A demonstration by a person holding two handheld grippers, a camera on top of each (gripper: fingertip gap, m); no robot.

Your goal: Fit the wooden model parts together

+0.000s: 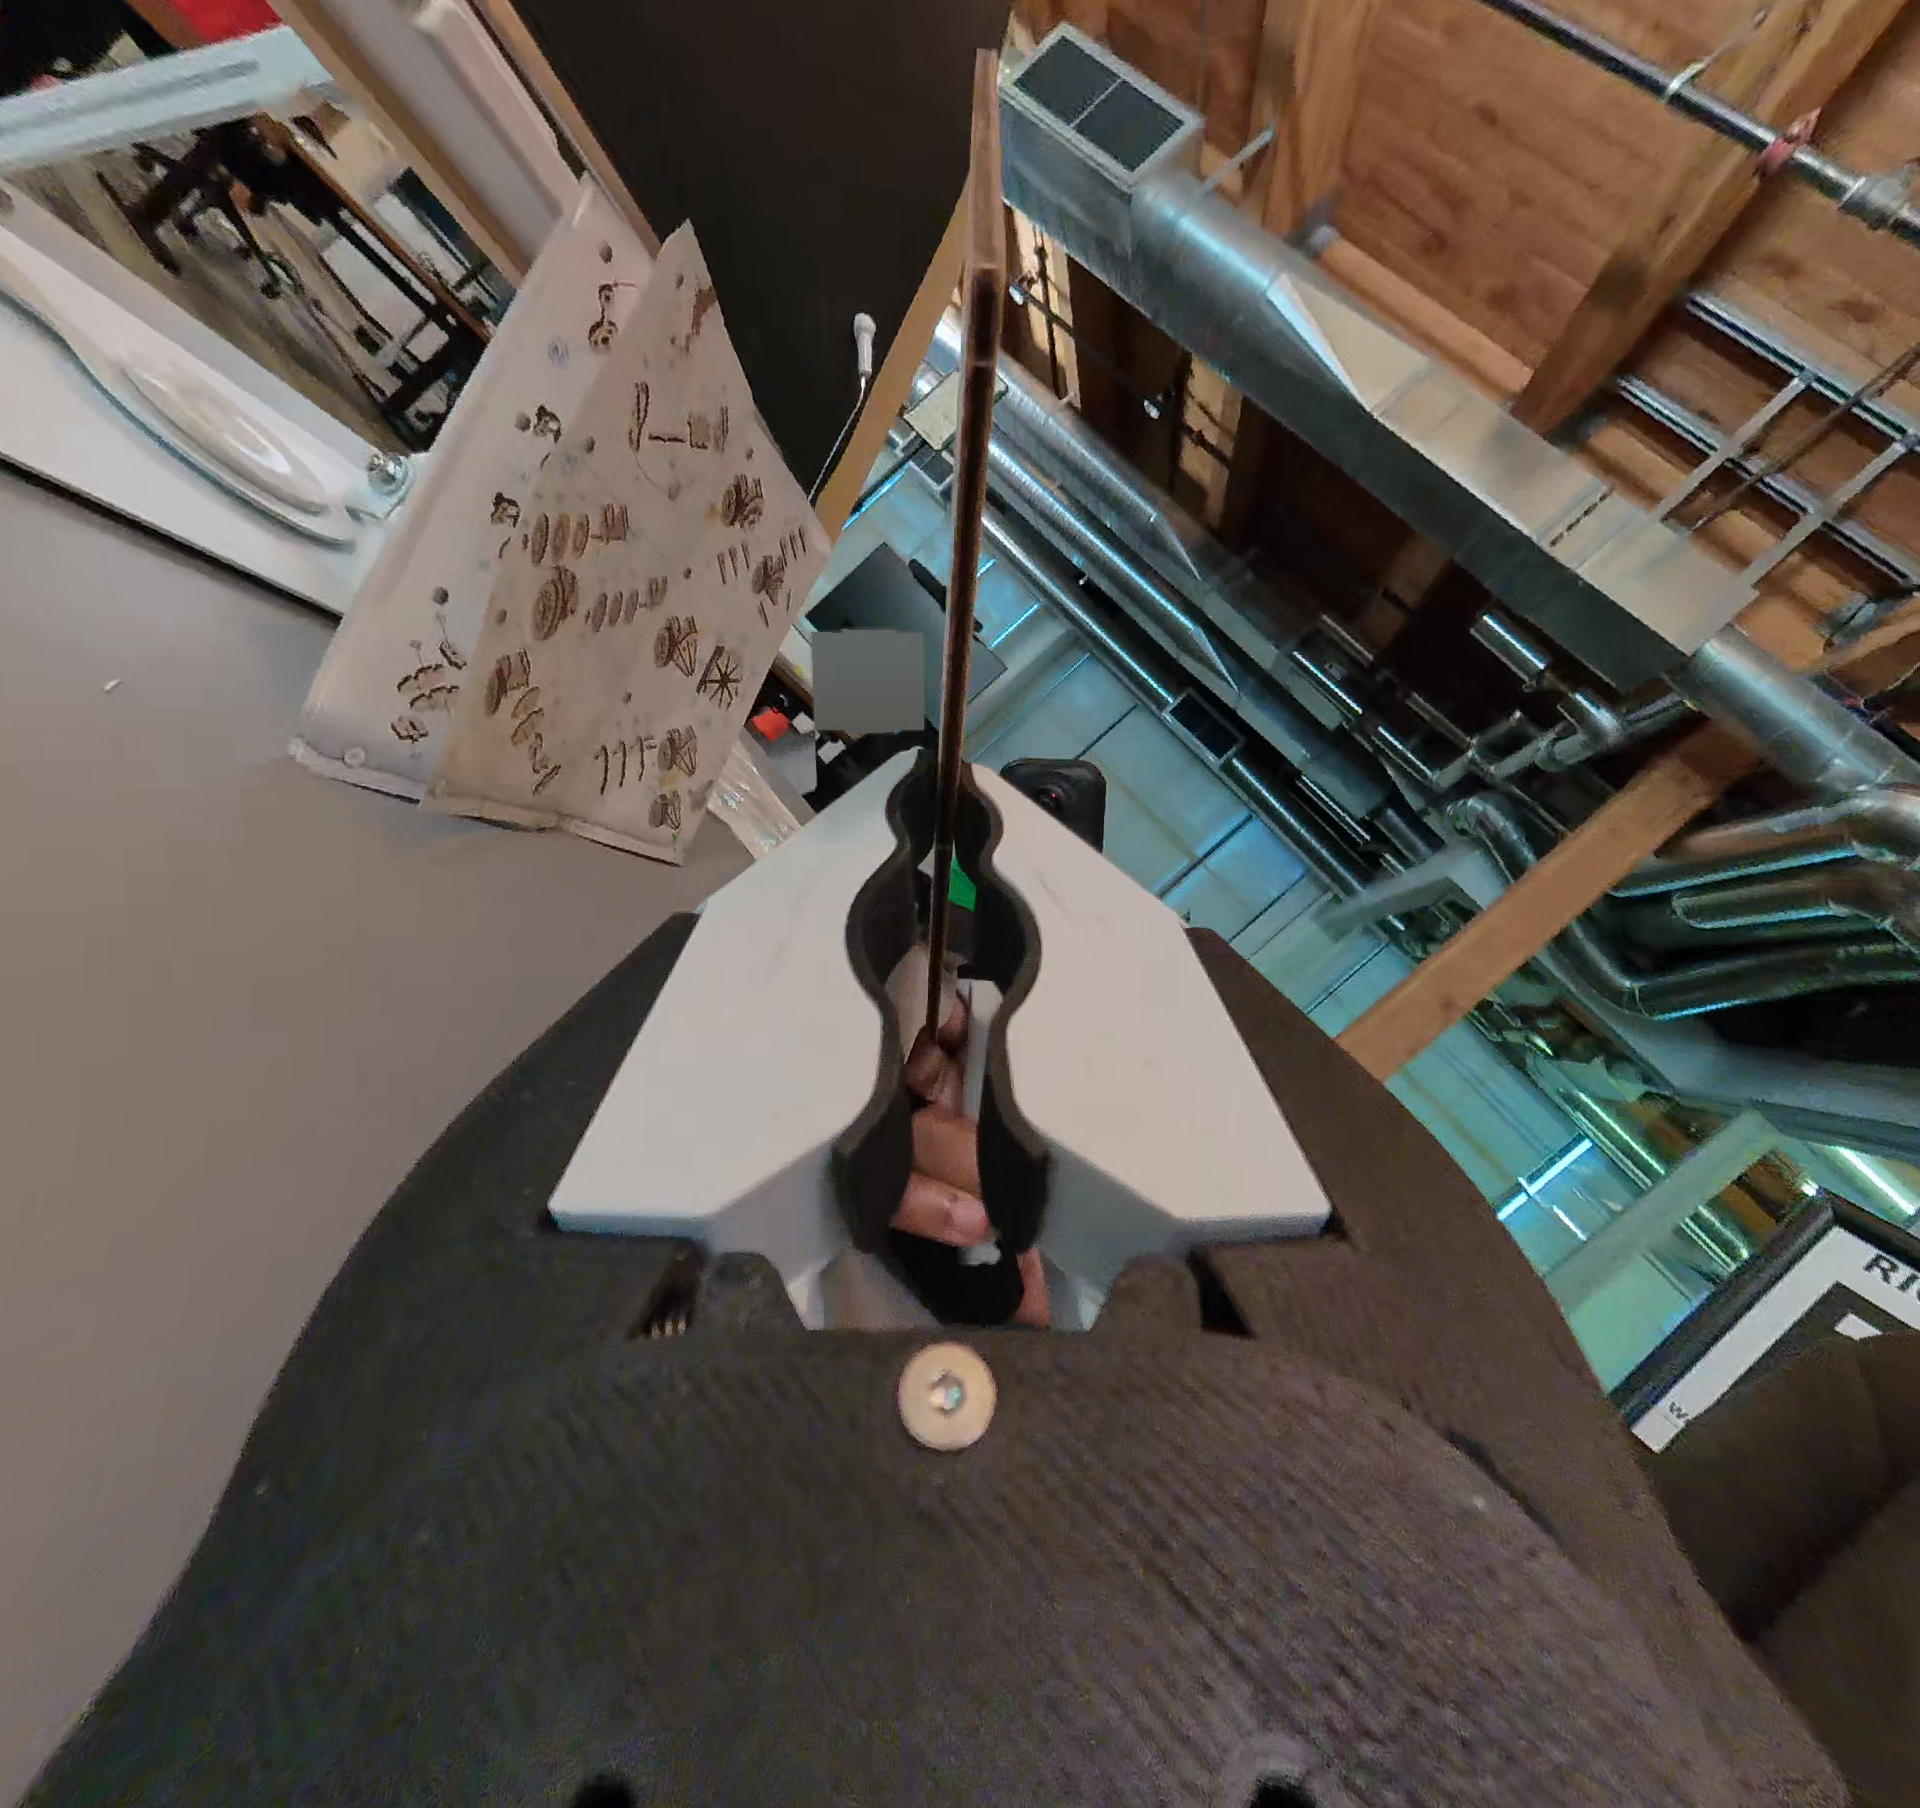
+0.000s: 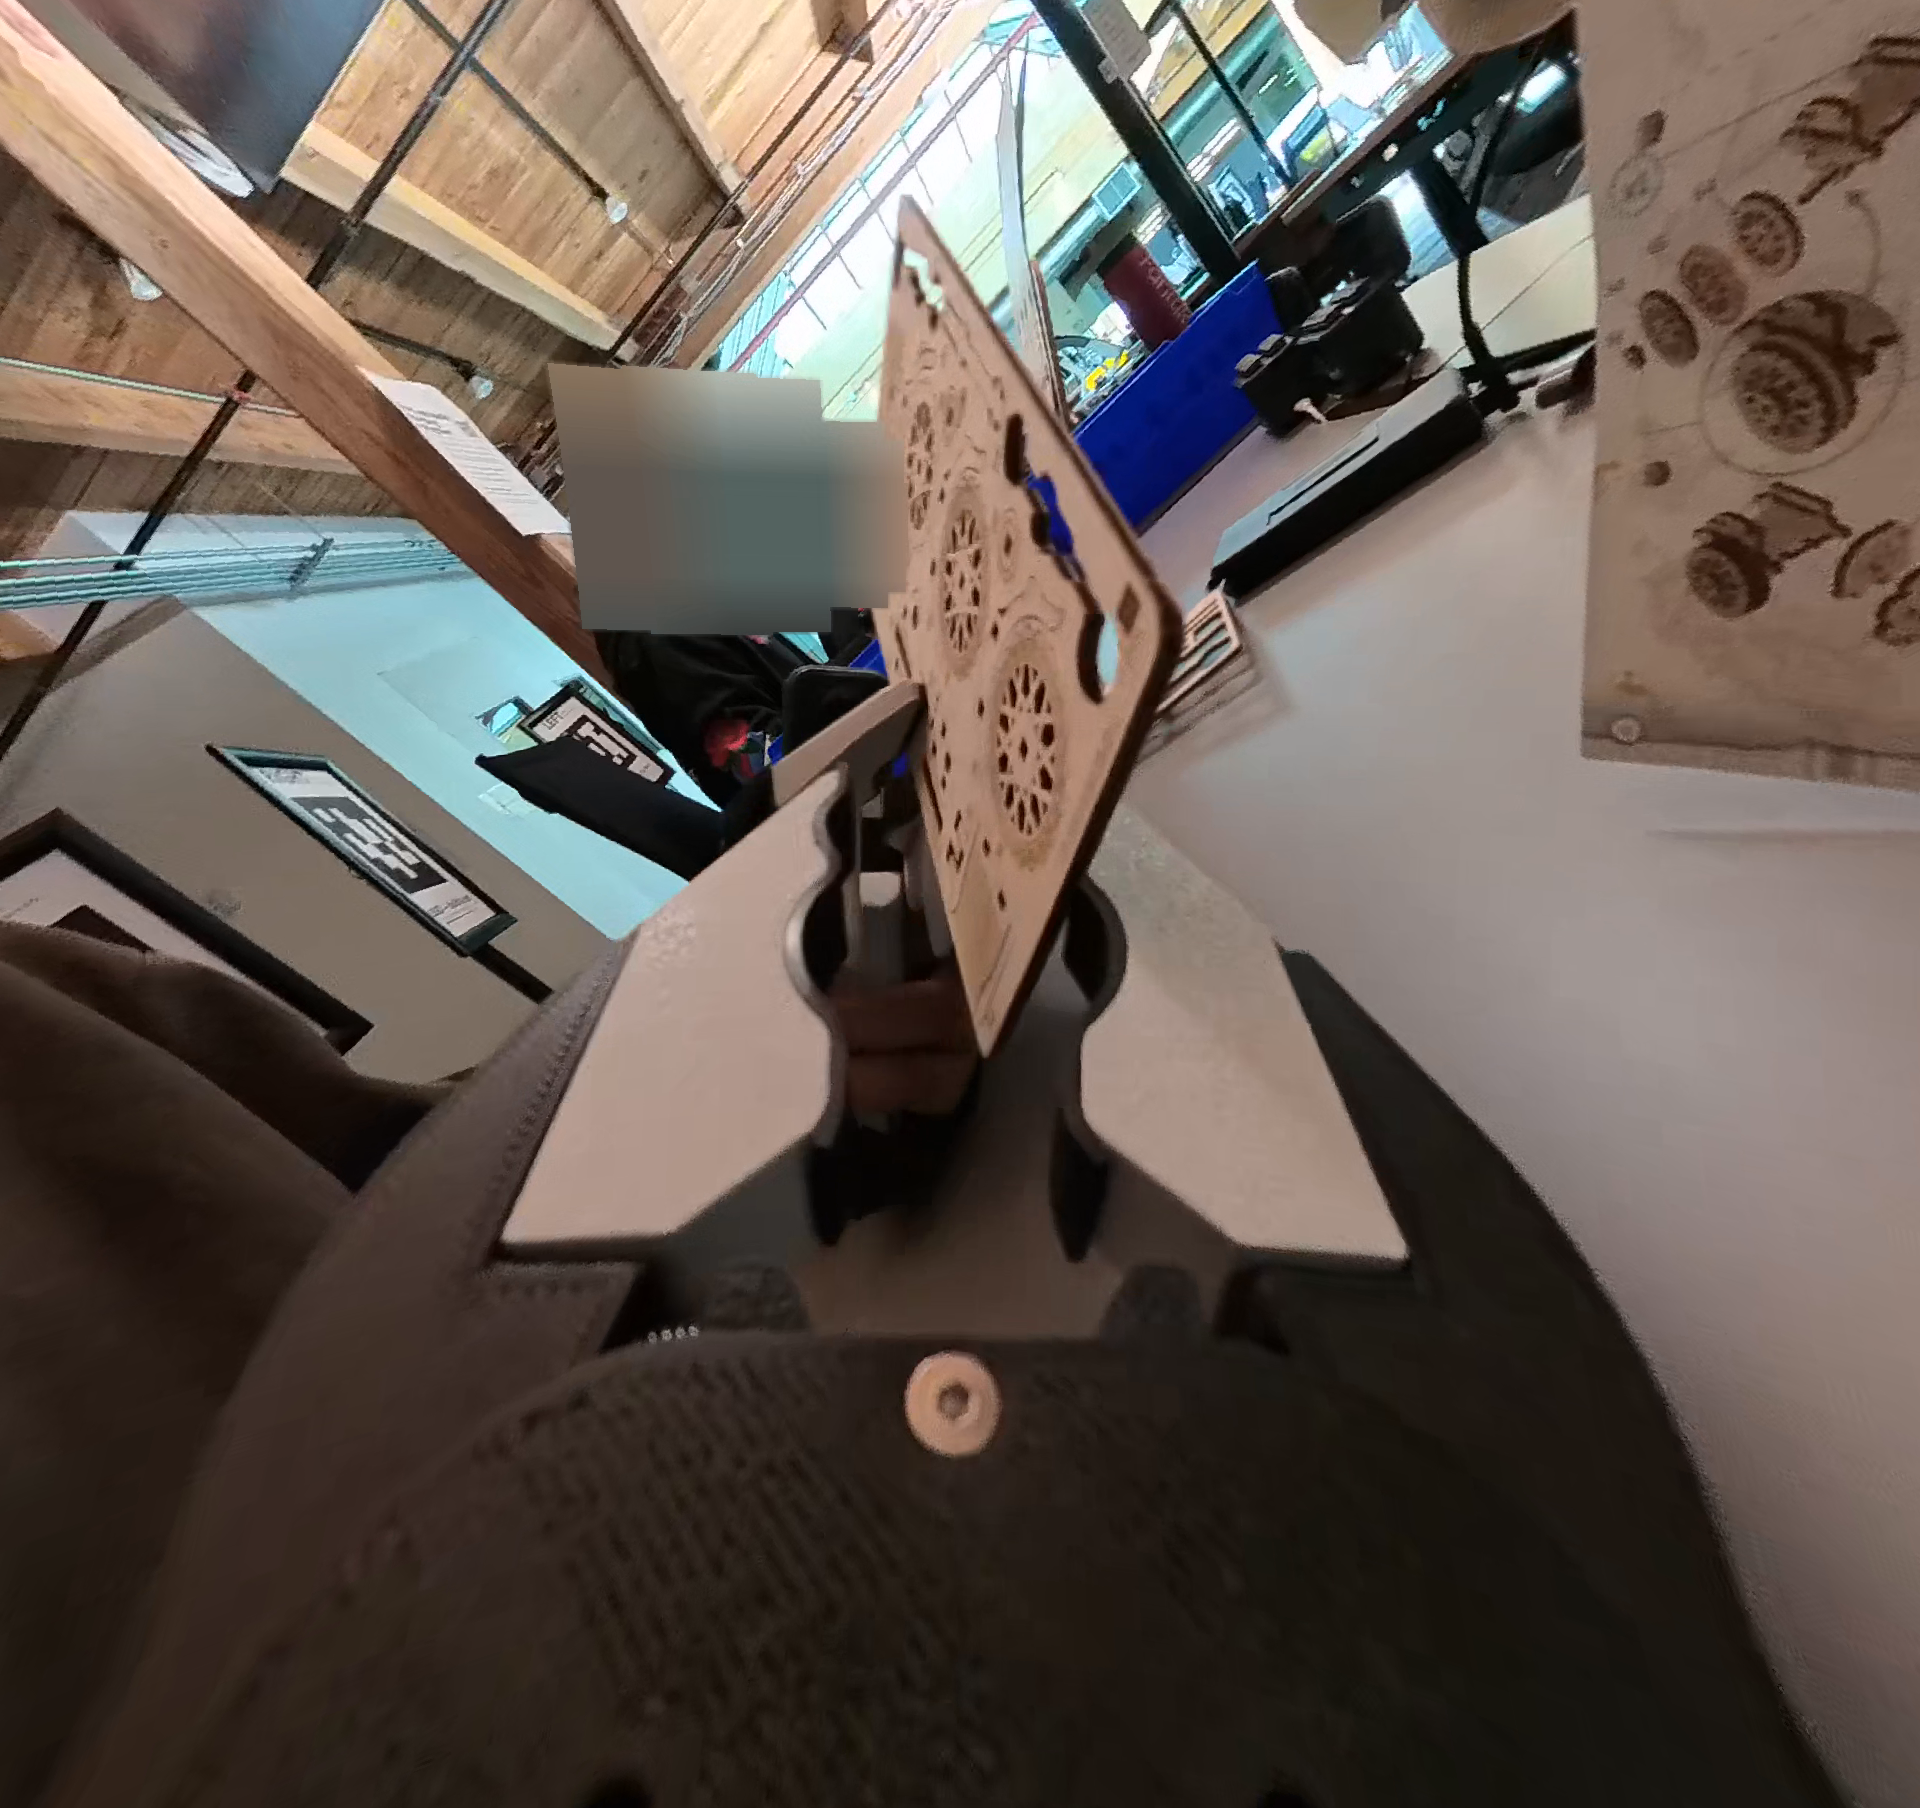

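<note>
Left hand-held gripper (image 1: pixel 948 859) pinches sheet (image 1: pixel 971 511) by its edge; right hand-held gripper (image 2: pixel 961 885) half-open around it. Twisting risks snapping it.

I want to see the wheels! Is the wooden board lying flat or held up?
Held up. The left tool pinches the wooden board by its lower edge, lifted off the table.

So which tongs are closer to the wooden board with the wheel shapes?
Left. The left tongs are clamped right on the wooden board. The right tongs are open, with the board's lower corner in their gap, seemingly not pinched.
</note>
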